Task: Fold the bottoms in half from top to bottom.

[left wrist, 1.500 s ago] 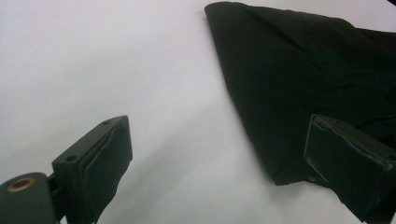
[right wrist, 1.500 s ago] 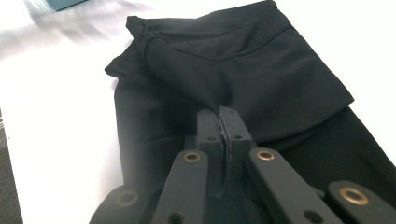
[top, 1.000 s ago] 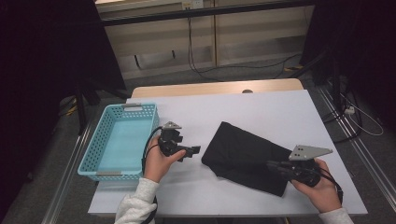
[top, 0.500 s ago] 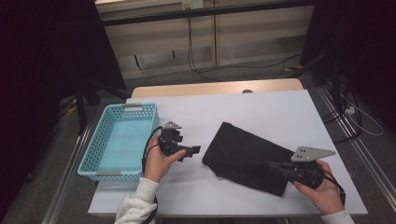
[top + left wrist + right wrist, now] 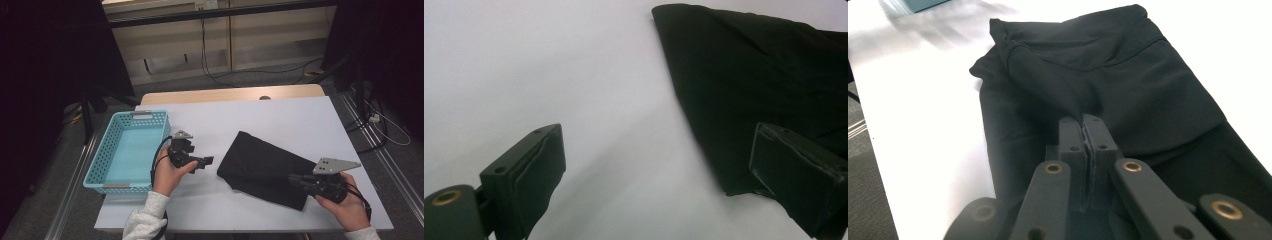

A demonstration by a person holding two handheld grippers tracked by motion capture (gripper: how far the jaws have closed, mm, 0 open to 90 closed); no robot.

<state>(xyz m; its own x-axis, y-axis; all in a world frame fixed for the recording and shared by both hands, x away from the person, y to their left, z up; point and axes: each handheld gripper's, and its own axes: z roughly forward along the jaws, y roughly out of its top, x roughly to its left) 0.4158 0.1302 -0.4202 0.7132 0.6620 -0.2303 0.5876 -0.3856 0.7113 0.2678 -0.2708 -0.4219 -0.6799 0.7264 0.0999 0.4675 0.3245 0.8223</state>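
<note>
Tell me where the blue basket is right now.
In the high view the blue basket sits at the white table's left edge, just left of the left gripper, well apart from the black cloth.

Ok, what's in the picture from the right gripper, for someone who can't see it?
The right gripper, jaws shut, rests over a folded black cloth garment lying on a white table. Whether the jaws pinch any fabric can't be told.

Bare table (image 5: 280,112) lies open beyond the black cloth (image 5: 265,167) — the blue basket (image 5: 127,150) walls off, seemingly, the left edge.
</note>
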